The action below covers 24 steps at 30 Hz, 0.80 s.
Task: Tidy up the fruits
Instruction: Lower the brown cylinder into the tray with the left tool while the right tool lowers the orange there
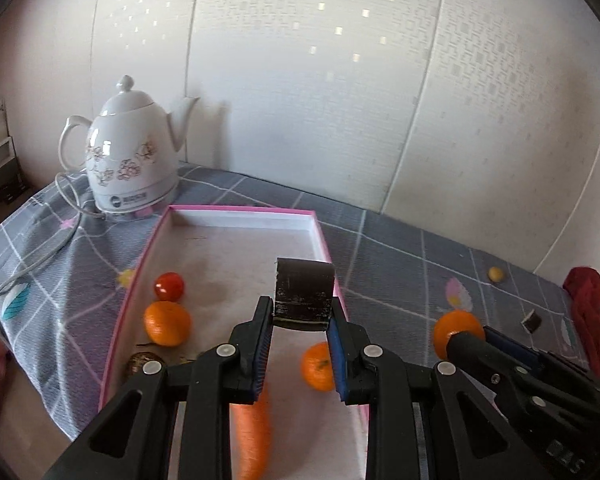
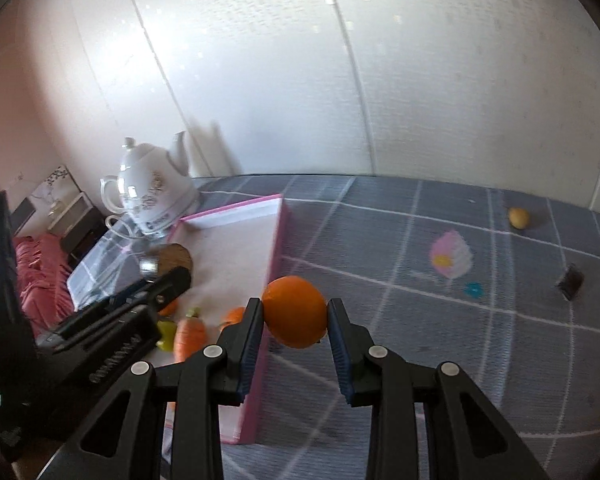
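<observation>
Item — right gripper (image 2: 294, 322) clamped on an orange (image 2: 294, 312), centre frame, just right of the pink box (image 2: 278, 240); left gripper (image 1: 301, 322) pinching a dark block (image 1: 303, 294) (identity unclear) — we would clear the rim before releasing

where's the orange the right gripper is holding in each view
Left wrist view: the orange sits at the right edge of the middle, pinched at the tip of the right gripper reaching in from the right.
Right wrist view: the orange is at centre, between the fingers, just right of the box wall.
Shared landmark: the white kettle behind the pink box.
</observation>
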Tool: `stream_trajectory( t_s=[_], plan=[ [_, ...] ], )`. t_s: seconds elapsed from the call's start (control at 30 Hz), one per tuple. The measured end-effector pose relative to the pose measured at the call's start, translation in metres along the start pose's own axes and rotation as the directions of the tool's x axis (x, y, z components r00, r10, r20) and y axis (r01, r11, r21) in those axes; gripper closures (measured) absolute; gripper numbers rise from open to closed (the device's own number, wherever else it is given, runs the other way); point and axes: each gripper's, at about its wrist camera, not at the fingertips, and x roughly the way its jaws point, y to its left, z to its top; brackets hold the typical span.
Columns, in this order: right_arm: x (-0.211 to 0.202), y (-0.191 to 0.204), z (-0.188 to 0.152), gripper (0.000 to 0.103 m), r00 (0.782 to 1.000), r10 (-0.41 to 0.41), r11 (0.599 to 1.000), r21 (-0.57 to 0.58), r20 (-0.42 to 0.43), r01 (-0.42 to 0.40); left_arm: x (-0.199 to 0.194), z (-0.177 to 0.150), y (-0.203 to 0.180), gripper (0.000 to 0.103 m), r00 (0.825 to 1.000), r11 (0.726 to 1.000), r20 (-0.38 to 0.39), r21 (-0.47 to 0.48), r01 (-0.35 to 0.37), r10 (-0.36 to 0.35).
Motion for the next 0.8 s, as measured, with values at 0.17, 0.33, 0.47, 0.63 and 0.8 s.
stream_trajectory(
  t_s=[0.17,0.33,0.47,0.63,0.8],
  plan=[
    [0.006,0.026,-0.002,0.070,0.999,0.040,0.999,-0.036,-0.012,-0.040,0.001,0.000,0.015,0.077,1.000,1.000,0.010,-0.010,-0.022,0.022],
    [0.012,0.038,-0.008,0.070,0.998,0.048,0.996,-0.068,-0.041,-0.051,0.002,0.001,0.026,0.077,0.999,0.999,0.012,-0.025,-0.034,0.034],
    [0.014,0.040,-0.008,0.070,0.997,0.059,0.996,-0.069,-0.046,-0.062,0.003,0.002,0.035,0.077,0.999,0.998,0.006,-0.044,-0.040,0.041],
    [0.017,0.048,-0.009,0.070,0.996,0.073,0.994,-0.075,-0.056,-0.077,0.010,0.003,0.048,0.077,0.999,0.996,-0.027,-0.075,-0.049,0.047],
    [0.025,0.057,-0.013,0.070,0.995,0.067,0.993,-0.088,-0.073,-0.073,0.018,0.003,0.053,0.077,0.997,0.995,-0.047,-0.071,-0.063,0.060]
  ],
)
